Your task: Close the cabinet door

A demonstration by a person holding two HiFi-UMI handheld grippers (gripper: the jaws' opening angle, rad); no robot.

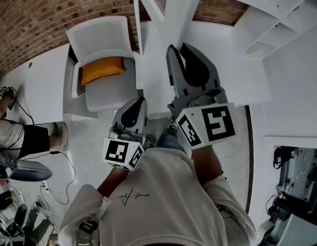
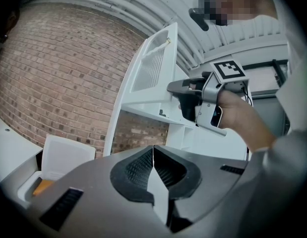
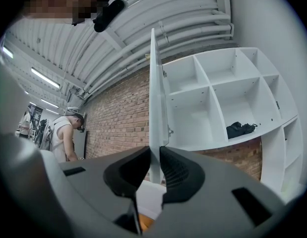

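Brick wall [image 3: 118, 118] behind white shelving [image 3: 208, 108], left tongs [image 2: 153, 150] closed empty, right tongs [image 3: 153, 152] seemingly pinching cabinet door [image 3: 154, 88] edge.

Door [image 3: 154, 108] smooth matt white; wall [image 2: 59, 73] rough red brick. Left gripper [image 2: 153, 150] matt grey plastic, pads [image 2: 138, 168] black and ribbed. Chair [image 1: 99, 37] smooth white plastic, cushion [image 1: 102, 69] orange, looks cloth.

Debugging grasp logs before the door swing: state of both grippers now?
Left gripper: closed, empty.
Right gripper: closed on the cabinet door edge.
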